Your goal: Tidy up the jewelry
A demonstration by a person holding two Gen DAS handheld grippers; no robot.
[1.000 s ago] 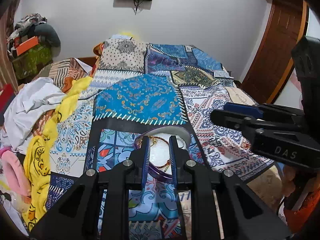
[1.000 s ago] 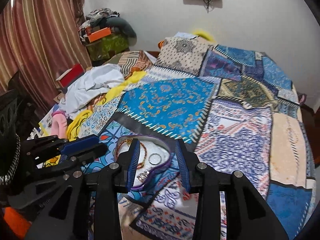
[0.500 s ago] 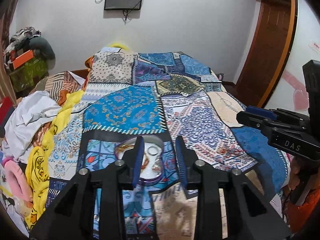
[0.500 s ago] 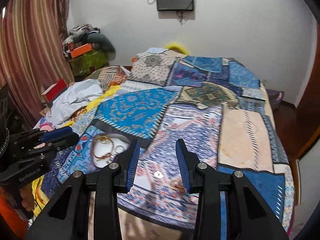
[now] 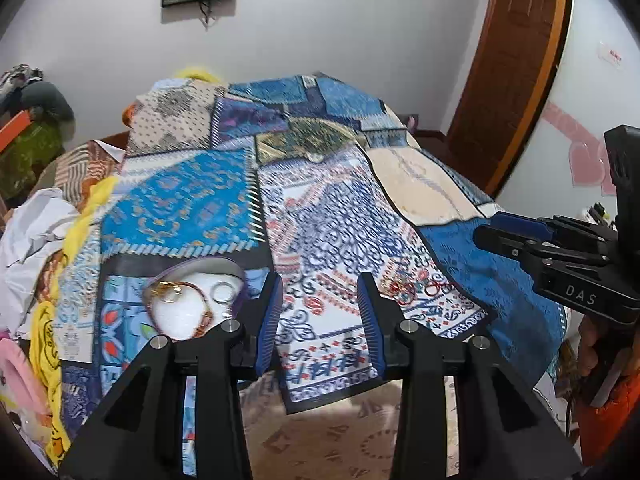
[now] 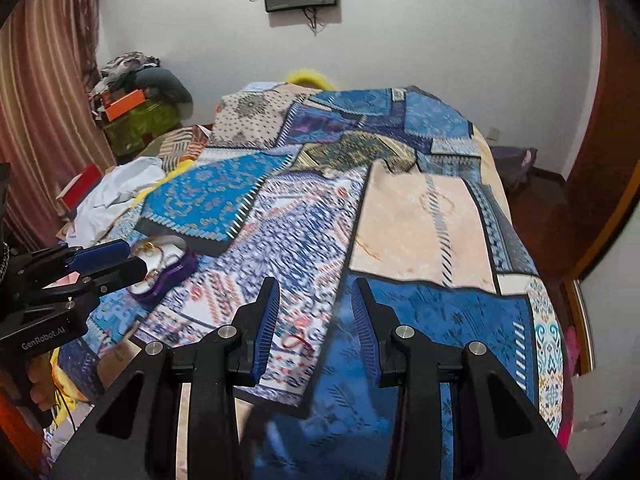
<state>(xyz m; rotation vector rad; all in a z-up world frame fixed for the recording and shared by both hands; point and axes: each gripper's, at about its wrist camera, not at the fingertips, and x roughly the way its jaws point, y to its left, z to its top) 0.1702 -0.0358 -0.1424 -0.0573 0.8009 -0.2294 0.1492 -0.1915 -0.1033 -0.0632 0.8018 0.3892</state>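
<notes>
A patchwork quilt (image 5: 328, 240) is showing blue, white and beige panels with orange scrollwork and navy florals. A purple-rimmed tray (image 5: 188, 308) with a white inside is carrying gold chains (image 5: 168, 290). Red rings (image 5: 412, 290) are lying on the quilt. Yellow cloth (image 5: 44, 344) and a white sheet (image 5: 28, 232) are lying left; striped maroon curtains (image 6: 44, 100) are hanging

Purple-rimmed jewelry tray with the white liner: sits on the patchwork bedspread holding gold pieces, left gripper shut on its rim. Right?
Not quite. The left gripper is open, holding nothing, as the left wrist view shows. The purple-rimmed jewelry tray does sit on the patchwork bedspread, holding gold pieces.
</notes>
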